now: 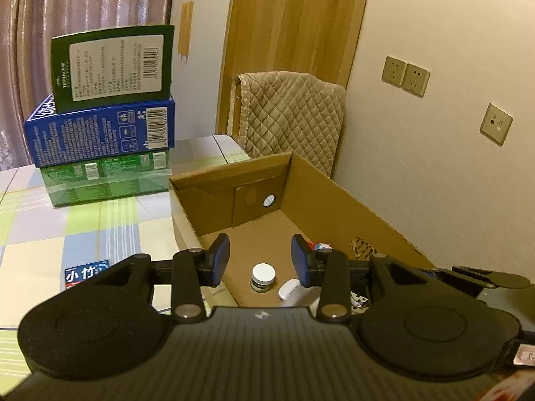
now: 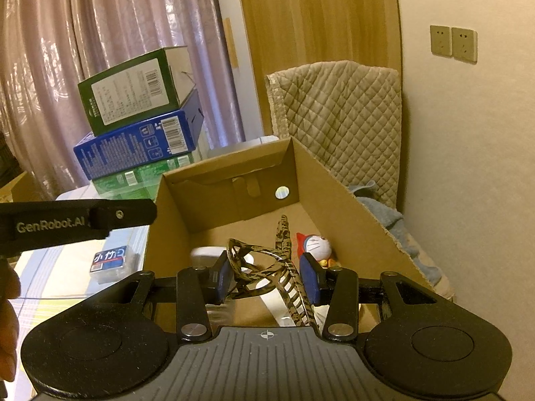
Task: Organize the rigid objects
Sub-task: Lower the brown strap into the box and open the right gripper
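Note:
An open cardboard box [image 1: 331, 197] [image 2: 337, 183] sits on the checked tablecloth. My left gripper [image 1: 260, 260] is open and empty above the box's near end. Below it lie a small white-lidded jar [image 1: 263, 277] and a white object [image 1: 291, 289]. My right gripper [image 2: 269, 275] is shut on a tortoiseshell hair claw clip [image 2: 267, 267], held over the box. A Doraemon figure [image 2: 316, 245] lies on the box floor just beyond the right finger. The left gripper's body [image 2: 77, 222] shows at the left of the right wrist view.
A stack of a dark green box [image 1: 113, 63], a blue box [image 1: 100, 130] and a light green pack [image 1: 103, 180] stands left of the cardboard box. A small blue-labelled packet [image 1: 83, 274] [image 2: 110, 262] lies on the cloth. A quilted chair back [image 1: 294, 113] stands behind.

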### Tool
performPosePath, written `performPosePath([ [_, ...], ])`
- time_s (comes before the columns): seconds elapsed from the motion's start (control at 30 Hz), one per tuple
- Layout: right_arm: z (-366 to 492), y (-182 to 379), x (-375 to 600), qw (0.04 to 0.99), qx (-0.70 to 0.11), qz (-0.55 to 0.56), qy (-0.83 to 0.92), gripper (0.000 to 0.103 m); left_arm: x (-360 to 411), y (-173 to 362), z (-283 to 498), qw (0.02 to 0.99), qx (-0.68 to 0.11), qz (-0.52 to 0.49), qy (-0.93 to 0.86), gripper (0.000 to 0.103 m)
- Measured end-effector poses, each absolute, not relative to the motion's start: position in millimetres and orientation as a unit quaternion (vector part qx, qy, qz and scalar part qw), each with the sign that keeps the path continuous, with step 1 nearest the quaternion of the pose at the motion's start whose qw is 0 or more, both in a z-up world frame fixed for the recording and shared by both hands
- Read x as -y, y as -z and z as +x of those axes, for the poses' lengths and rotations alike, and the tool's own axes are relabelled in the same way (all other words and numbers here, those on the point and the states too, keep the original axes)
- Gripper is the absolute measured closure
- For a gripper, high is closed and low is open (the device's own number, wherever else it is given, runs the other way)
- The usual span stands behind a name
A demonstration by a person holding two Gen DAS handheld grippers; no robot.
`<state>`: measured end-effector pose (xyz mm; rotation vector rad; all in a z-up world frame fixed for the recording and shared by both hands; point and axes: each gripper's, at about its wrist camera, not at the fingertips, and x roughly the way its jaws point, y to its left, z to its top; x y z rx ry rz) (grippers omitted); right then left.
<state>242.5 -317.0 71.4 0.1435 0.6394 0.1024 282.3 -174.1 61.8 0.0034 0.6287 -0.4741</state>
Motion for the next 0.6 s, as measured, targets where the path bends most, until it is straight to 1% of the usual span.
performPosePath([
  [0.6,244.3,-66.6,308.3,0.939,-0.329,0.074,-0.062,0.063,153.9,-60.6,271.5,0.925,-0.308,0.000,0.221,0.068],
])
